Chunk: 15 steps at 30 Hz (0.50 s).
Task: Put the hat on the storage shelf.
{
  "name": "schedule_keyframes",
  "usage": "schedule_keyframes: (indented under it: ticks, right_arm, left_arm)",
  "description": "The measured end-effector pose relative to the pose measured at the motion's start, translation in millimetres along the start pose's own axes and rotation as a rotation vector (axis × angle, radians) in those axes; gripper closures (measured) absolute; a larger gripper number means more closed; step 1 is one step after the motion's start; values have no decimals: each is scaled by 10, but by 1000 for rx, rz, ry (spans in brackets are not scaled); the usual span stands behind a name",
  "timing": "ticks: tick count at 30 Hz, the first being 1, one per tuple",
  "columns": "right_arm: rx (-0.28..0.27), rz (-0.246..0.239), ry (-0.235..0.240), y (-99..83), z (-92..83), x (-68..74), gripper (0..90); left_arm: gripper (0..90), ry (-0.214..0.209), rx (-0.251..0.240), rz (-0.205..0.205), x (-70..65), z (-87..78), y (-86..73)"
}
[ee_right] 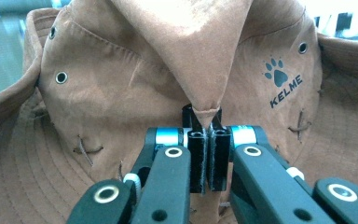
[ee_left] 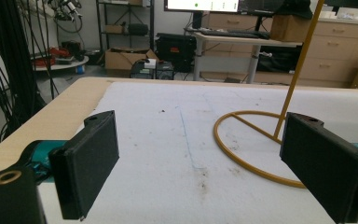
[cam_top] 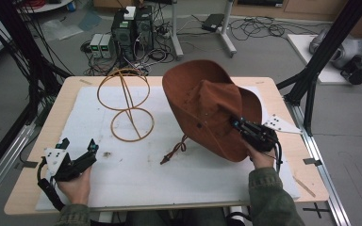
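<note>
The brown hat (cam_top: 207, 110) is pinched at a fold of its crown by the right gripper (ee_right: 207, 140) and held tilted just right of the wire stand (cam_top: 126, 104). It is not yet hung there. The left gripper (cam_top: 78, 153), jaws apart and empty, is rested on the desk (cam_top: 52, 122) near the stand.

Hat (cam_top: 202, 106): rust-brown cloth, matt, suede-like nap, with metal eyelets, visible stitching and a printed black logo. Its cord (cam_top: 175, 151) looked like braided leather or lace. Wire stand (ee_left: 256, 140): thin rod, smooth yellow-tan coating, slight sheen. Table (cam_top: 66, 101): pale wood, smooth. White mat (cam_top: 136, 165): matt, stained, slightly rough. Right gripper (ee_right: 208, 154) jaws: black matt plastic.
</note>
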State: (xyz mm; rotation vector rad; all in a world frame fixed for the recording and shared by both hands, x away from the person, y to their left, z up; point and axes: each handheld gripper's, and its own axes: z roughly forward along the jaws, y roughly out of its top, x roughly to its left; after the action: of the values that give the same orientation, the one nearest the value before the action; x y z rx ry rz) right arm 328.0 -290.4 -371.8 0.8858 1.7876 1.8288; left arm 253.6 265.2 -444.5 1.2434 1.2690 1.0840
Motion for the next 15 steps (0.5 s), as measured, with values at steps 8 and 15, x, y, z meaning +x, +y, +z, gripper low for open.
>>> schedule_keyframes:
  ticks: [8, 15]
  right_arm:
    - [-190, 32, -40, 196, 21, 88, 897]
    - [-221, 23, -19, 408, 154, 137, 897]
  left_arm:
    - [118, 1, -2, -2, 1, -2, 0]
    - [118, 1, -5, -8, 4, -1, 1]
